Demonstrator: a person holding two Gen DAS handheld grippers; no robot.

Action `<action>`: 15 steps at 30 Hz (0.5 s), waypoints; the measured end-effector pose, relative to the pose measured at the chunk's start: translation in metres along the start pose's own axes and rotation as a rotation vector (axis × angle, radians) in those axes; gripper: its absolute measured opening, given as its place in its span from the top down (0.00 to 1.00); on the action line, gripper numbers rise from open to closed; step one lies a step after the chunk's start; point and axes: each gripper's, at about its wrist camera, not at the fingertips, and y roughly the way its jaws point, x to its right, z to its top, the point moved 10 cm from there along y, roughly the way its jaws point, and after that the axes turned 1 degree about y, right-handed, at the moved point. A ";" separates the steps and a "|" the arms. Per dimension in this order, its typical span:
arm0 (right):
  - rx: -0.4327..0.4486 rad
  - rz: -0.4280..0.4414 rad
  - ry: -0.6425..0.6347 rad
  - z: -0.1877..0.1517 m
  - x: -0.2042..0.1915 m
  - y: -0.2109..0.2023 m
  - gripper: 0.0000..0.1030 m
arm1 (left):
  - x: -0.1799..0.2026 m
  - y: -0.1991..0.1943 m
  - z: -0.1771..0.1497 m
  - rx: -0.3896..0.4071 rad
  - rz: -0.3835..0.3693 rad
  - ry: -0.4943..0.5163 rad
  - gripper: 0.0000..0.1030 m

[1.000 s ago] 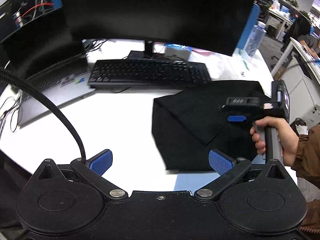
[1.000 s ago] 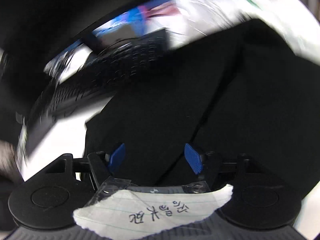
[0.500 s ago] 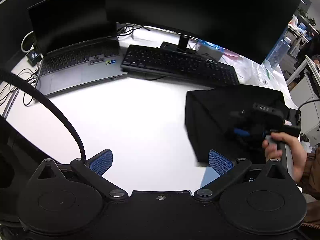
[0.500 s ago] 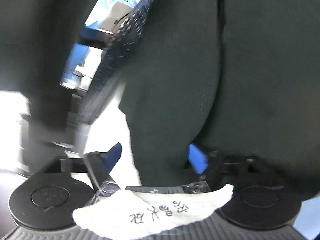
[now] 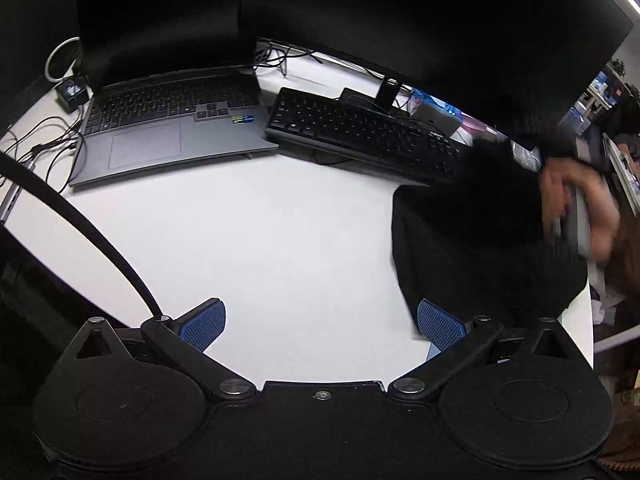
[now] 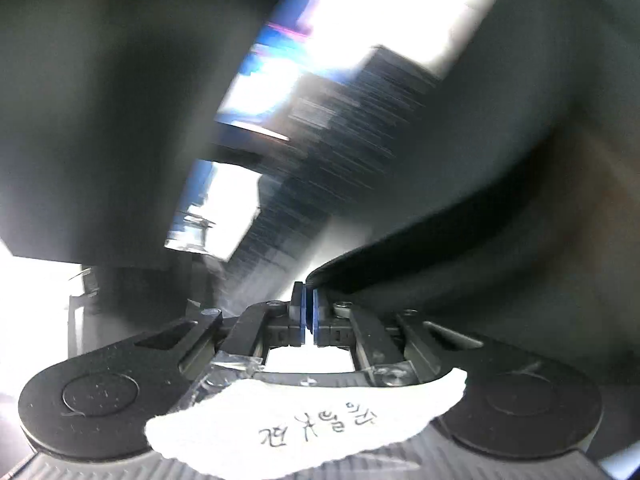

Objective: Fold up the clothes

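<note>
Right of the keyboard (image 5: 360,136), on the white desk (image 5: 260,240), lies the black garment (image 5: 472,248), one edge pinched by the right gripper (image 6: 309,312), whose jaws have just closed. Nearer than the keyboard, the left gripper (image 5: 320,320) stands spread, empty.

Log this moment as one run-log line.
task: fold clothes | left hand-held gripper: open, empty, over white desk | right hand-held gripper: just closed on edge of black garment, lifting it | fold: unfinished
</note>
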 end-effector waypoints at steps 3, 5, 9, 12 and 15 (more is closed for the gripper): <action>-0.033 0.036 -0.211 0.049 -0.090 0.028 0.77 | 0.008 0.003 0.002 -0.010 -0.015 0.040 0.01; -0.047 -0.050 -0.362 0.057 -0.117 0.028 0.34 | 0.012 0.004 0.004 -0.008 -0.022 0.053 0.01; 0.119 -0.208 -0.513 0.040 -0.092 -0.036 0.10 | 0.018 0.013 0.007 -0.017 -0.034 0.053 0.01; 0.125 -0.391 -0.547 0.017 -0.020 -0.090 0.10 | 0.030 0.022 0.008 -0.036 -0.038 0.075 0.01; 0.113 -0.690 -0.688 0.009 0.053 -0.140 0.10 | 0.049 0.032 0.008 -0.062 -0.038 0.124 0.01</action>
